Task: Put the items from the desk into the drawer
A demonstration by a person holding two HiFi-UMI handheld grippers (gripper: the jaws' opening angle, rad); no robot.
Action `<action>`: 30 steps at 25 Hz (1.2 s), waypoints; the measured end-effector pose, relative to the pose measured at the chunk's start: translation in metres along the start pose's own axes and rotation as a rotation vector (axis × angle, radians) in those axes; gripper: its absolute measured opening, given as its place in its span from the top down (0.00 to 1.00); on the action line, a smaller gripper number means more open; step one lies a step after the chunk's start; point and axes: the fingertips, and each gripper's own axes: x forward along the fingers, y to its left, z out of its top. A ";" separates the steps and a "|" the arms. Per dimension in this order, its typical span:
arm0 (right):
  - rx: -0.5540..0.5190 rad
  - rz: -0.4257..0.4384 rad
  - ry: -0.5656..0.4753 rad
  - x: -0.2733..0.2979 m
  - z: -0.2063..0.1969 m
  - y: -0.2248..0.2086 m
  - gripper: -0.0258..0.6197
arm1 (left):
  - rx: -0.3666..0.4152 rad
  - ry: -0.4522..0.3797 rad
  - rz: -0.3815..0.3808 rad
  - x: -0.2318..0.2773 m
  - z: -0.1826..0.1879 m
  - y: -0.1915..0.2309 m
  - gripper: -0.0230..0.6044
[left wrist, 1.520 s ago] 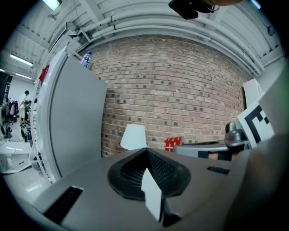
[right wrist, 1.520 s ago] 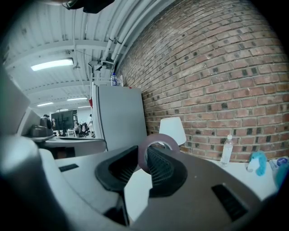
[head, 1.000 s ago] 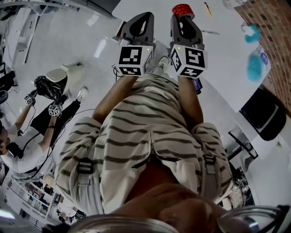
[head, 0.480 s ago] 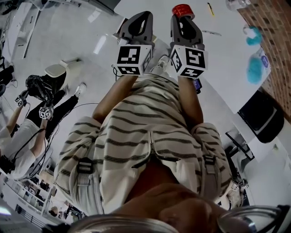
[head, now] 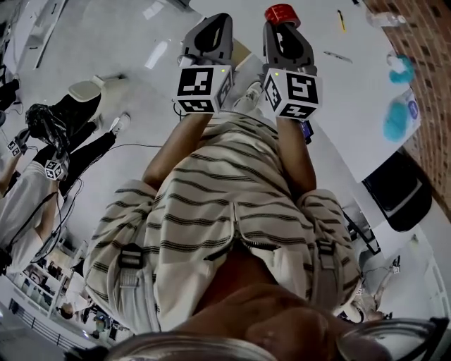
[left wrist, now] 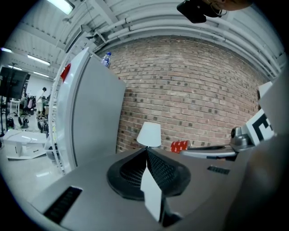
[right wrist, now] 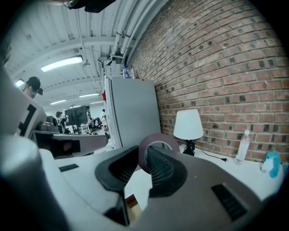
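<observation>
**One tape roll [head: 282, 14] sitting in the right gripper [head: 283, 27], above the desk [head: 331, 92]**

The right gripper is gripping the red tape roll at its tips. In the right gripper view the ring is standing upright between the two jaws, with both pads pressing on its band. The roll is hanging in the air over the white desk and is touching only the jaws.

The left gripper [head: 215, 22] is hovering just beside the right one, at about the same height. In its own view its jaws are meeting at the tips with nothing between them.

Both grippers are pointing away from the person's striped shirt [head: 225, 204] toward the desk and the brick wall [head: 423, 42].

Several things are lying on the desk, well apart from the roll. They include a yellow pen [head: 342, 20], a second thin pen [head: 339, 56] and two teal things [head: 398, 116] near the wall. A white lamp [right wrist: 188, 125] and a clear bottle [right wrist: 242, 146] are standing against the bricks.

A small brown patch [head: 240, 51] is showing between the two grippers, below them. It may be part of the drawer, but the view is too poor to tell.

Another person [head: 42, 197] is standing on the floor at the left.
</observation>
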 end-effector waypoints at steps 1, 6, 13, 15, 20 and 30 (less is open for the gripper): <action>-0.002 0.011 0.006 0.003 -0.001 0.005 0.85 | -0.005 0.001 0.010 -0.002 -0.001 0.005 0.95; -0.028 0.069 0.041 0.017 -0.010 0.029 0.85 | -0.024 0.002 0.054 -0.010 -0.002 0.027 0.95; -0.055 0.142 0.110 0.038 -0.026 0.060 0.85 | -0.057 0.017 0.099 -0.019 -0.010 0.057 0.95; -0.057 0.162 0.142 0.043 -0.034 0.067 0.85 | -0.059 0.020 0.112 -0.021 -0.011 0.062 0.95; -0.069 0.212 0.208 0.054 -0.050 0.084 0.85 | -0.075 0.033 0.141 -0.025 -0.014 0.077 0.95; -0.089 0.274 0.299 0.075 -0.085 0.109 0.85 | -0.110 0.089 0.193 -0.027 -0.041 0.110 0.95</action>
